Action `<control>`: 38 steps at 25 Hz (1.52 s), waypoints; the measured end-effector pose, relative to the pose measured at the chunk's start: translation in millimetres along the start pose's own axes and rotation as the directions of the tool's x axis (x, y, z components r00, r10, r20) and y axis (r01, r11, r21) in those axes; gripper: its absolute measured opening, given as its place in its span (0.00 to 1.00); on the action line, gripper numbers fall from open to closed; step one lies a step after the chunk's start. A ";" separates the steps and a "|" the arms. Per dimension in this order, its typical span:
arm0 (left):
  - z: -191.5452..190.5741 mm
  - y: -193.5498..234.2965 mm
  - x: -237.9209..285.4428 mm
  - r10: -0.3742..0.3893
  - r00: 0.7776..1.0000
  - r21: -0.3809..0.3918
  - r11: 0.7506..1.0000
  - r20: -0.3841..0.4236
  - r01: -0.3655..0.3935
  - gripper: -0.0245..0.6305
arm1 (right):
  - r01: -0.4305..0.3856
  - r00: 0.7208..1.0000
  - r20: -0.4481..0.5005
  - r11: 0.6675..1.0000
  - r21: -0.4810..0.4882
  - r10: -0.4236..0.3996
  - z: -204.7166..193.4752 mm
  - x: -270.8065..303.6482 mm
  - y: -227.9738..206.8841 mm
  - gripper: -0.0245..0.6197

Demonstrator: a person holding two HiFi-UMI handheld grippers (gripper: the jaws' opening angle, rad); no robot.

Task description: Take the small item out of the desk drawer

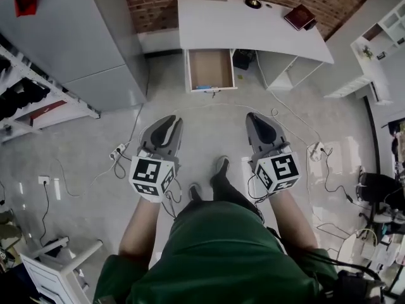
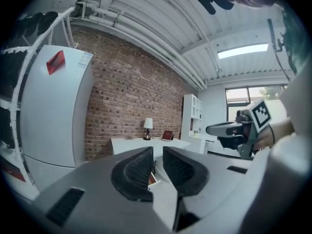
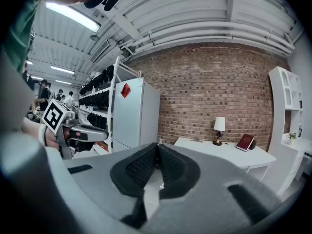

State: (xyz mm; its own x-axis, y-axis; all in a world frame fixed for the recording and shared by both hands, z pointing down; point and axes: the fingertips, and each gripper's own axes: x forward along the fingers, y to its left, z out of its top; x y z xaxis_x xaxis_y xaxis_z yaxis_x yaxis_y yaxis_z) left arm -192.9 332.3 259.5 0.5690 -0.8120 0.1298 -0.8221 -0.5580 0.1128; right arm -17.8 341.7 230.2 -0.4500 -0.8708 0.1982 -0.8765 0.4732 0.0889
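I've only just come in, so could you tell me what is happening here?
A person stands some way back from a white desk, holding a gripper in each hand. The desk drawer is open, and a small blue item lies at its front edge. The left gripper has its jaws slightly apart and the right gripper is shut. Both are empty and far from the drawer, so nothing has been taken out yet.
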 end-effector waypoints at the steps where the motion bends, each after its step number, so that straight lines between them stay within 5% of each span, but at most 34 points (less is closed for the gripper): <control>1: -0.2 0.7 2.5 0.002 1.000 0.002 1.000 -0.002 -0.002 0.12 | -0.004 1.000 0.001 1.000 0.005 0.004 -1.3 3.8 -2.0 0.04; 11: 10.1 24.6 47.3 0.069 0.997 0.040 0.997 -0.029 -0.068 0.12 | -0.082 0.996 0.038 0.995 0.053 0.080 -2.8 59.1 -35.1 0.04; 24: 10.4 19.8 149.4 0.117 0.989 0.048 0.992 -0.087 -0.113 0.12 | -0.146 0.989 0.009 0.983 0.115 0.146 -28.9 121.8 -130.7 0.04; 38: 14.7 8.9 206.3 0.143 0.983 0.054 0.989 -0.113 -0.138 0.12 | -0.203 0.979 0.011 0.971 0.127 0.203 -33.9 152.6 -180.3 0.04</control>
State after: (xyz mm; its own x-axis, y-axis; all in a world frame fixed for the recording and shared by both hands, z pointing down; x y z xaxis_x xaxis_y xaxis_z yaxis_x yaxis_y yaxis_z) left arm -83.1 157.3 272.8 0.4438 -0.8590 0.2554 -0.8926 -0.4490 0.0408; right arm 77.4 128.1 277.4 -0.6208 -0.7578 0.2010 -0.7812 0.6195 -0.0774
